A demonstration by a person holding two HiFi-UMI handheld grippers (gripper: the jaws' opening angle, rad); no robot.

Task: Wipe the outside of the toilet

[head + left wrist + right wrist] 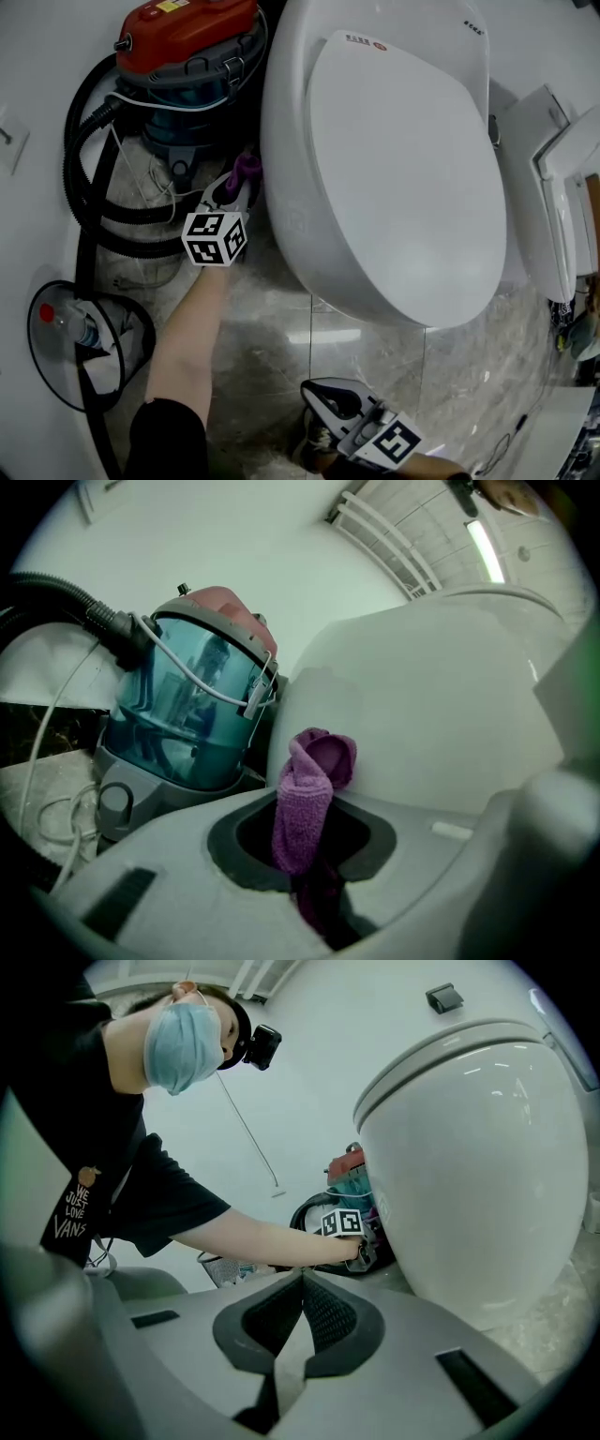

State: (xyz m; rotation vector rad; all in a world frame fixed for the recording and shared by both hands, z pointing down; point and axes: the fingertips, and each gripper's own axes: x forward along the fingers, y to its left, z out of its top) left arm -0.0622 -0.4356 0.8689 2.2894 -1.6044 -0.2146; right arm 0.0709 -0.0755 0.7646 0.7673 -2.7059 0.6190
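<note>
Toilet: the white ceramic toilet (281, 187) (422, 696) (487, 1147) fills the middle of the head view, lid down, its bowl standing on the grey marbled floor (272, 356).
Left grip: the left tongs (241, 185) (305, 841) are clamped on a purple terry cloth (247, 169) (307, 794), which rises in a twisted strip from between the pads and ends in a bunched knob beyond the tips.
Cloth against toilet: the knob sits at the bowl's outer left wall (in the left gripper view it looks pressed to the white surface; the head view shows it at least just beside it).
Left arm: the person's bare forearm (192, 328) (262, 1241) reaches forward along the toilet's left side, with the marker cube uppermost on the tongs.
Right grip: the right tongs (317, 394) (302, 1283) have their ridged pads pressed together with nothing between them.
Right position: low near the floor in front of the bowl, well apart from the cloth, pointing toward the toilet's front and left side.
Beside the toilet: a vacuum cleaner with a red top and teal see-through barrel (187, 66) (187, 714) (352, 1180) stands just left of the bowl, close behind the cloth; its black ribbed hose (80, 169) (56, 588) loops round it.
Near corner: a black wire wastebasket (47, 375) holding a clear bottle stands by the person's left elbow.
</note>
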